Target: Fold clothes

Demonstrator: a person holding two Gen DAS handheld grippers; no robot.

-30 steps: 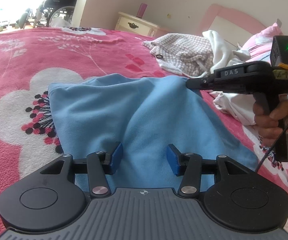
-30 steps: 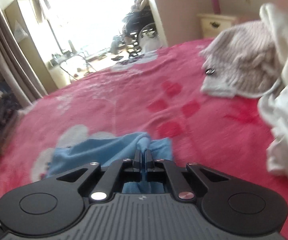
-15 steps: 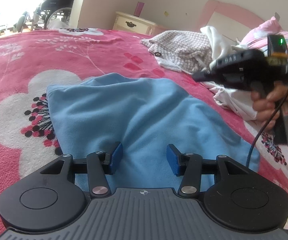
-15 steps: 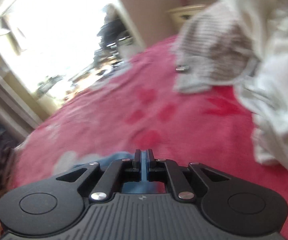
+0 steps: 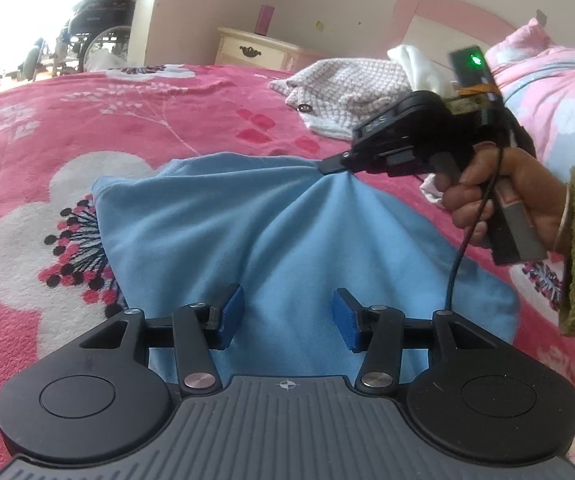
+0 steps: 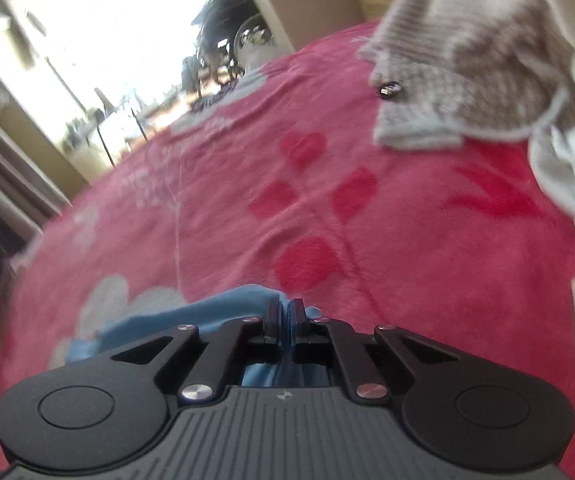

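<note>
A light blue garment lies on the pink flowered bedspread. My left gripper is open and empty, its blue pads low over the garment's near part. My right gripper is shut on the far right edge of the blue garment and lifts it into a peak. In the right wrist view the right gripper pinches blue cloth between its shut fingers.
A heap of other clothes, a checked knit piece and white cloth, lies at the far right by the pink pillows. A cream nightstand and a wheelchair stand beyond the bed.
My right gripper had swung up and away from the cloth half a second ago; now it is down at the garment's far right edge, shut on it and raising a peak. The left gripper has stayed put.
</note>
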